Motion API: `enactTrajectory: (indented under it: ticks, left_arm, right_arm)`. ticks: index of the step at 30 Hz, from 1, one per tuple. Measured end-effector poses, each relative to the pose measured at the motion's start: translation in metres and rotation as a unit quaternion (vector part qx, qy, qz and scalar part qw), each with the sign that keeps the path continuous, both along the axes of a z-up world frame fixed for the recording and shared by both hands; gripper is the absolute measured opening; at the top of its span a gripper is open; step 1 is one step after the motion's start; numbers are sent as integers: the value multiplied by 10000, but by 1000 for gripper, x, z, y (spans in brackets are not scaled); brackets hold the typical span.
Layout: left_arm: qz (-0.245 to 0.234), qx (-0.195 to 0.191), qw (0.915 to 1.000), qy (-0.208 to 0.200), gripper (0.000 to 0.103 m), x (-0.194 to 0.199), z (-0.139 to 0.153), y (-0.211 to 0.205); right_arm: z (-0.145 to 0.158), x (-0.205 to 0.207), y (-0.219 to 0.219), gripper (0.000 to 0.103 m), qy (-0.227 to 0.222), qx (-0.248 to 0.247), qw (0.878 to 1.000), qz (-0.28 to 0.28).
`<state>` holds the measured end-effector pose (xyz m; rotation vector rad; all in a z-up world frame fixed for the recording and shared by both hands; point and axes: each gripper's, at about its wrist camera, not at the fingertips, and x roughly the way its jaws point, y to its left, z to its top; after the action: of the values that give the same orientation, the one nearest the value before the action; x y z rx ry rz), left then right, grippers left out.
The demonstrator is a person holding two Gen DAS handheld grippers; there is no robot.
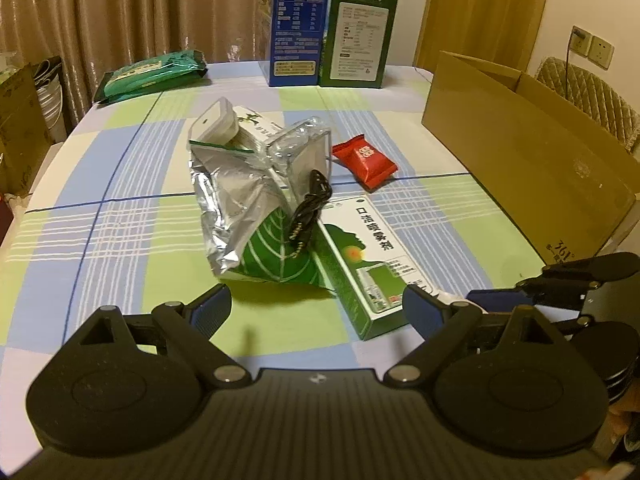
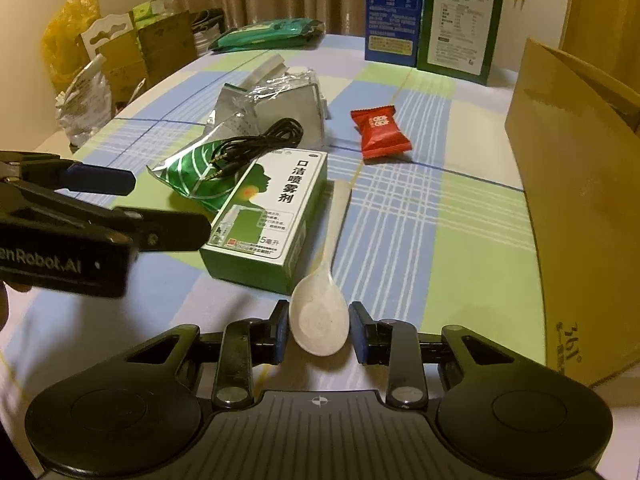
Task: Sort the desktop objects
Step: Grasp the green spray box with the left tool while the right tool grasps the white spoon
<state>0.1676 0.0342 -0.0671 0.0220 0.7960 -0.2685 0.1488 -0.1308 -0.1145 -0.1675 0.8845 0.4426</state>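
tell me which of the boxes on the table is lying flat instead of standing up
The small green and white spray box beside the spoon lies flat. The blue carton and the dark green carton stand upright at the far edge; the cardboard box sits open.

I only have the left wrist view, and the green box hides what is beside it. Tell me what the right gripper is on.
Observer: The right gripper brackets the bowl of a white spoon. I cannot tell whether the pads press on it.
Operator: Give me the spoon's lie.
Observer: It lies flat on the tablecloth, with its handle running away along the right side of the green spray box.
Operator: Report what lies past the handle.
Observer: A red snack packet lies beyond the handle tip, apart from it.
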Motion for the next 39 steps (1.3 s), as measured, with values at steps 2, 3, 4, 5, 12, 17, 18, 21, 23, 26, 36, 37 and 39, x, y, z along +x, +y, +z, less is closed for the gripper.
enactTrajectory:
  ticks: [2, 3, 4, 5, 12, 17, 18, 21, 23, 26, 36, 37, 39]
  left_arm:
    - [-43, 13, 10000, 8, 90, 0, -1, -4]
    - [-47, 26, 10000, 12, 89, 1, -2, -6]
    - [-59, 26, 10000, 13, 89, 1, -2, -8]
    - [-81, 16, 10000, 9, 89, 1, -2, -10]
    - [-157, -6, 9999, 16, 83, 9, -6, -26]
    - [-206, -46, 9998, 29, 79, 19, -10, -39]
    - [-221, -56, 9997, 35, 79, 21, -11, -42]
    - [-264, -17, 9996, 50, 79, 27, -15, -51]
    - [-293, 77, 9995, 66, 79, 29, -19, -56]
    - [-284, 243, 9992, 137, 66, 32, -24, -61]
    - [-438, 434, 9977, 266, 50, 4, -19, -53]
    - [-459, 446, 9976, 272, 50, -1, -18, -53]
    - [-496, 487, 9973, 257, 51, -10, -18, -53]
  right_arm:
    - [2, -1, -2, 28, -111, -90, 9999, -88]
    - [4, -1, -4, 28, -175, -145, 9996, -148]
    - [5, -1, -6, 28, -220, -196, 9993, -214]
    - [5, -1, -8, 28, -238, -233, 9991, -275]
    - [5, 2, -20, 28, -290, -472, 9968, -581]
    - [5, 1, -25, 28, -293, -584, 9960, -615]
    - [4, 0, -25, 28, -291, -600, 9959, -613]
    - [2, 1, -26, 28, -240, -609, 9959, -620]
    - [2, 1, -26, 28, -231, -613, 9959, -617]
    - [1, 0, -27, 28, -189, -581, 9961, -638]
    - [4, -23, -33, 29, -92, -363, 9969, -686]
    - [4, -25, -34, 29, -92, -326, 9970, -701]
    - [4, -28, -36, 31, -98, -255, 9970, -722]
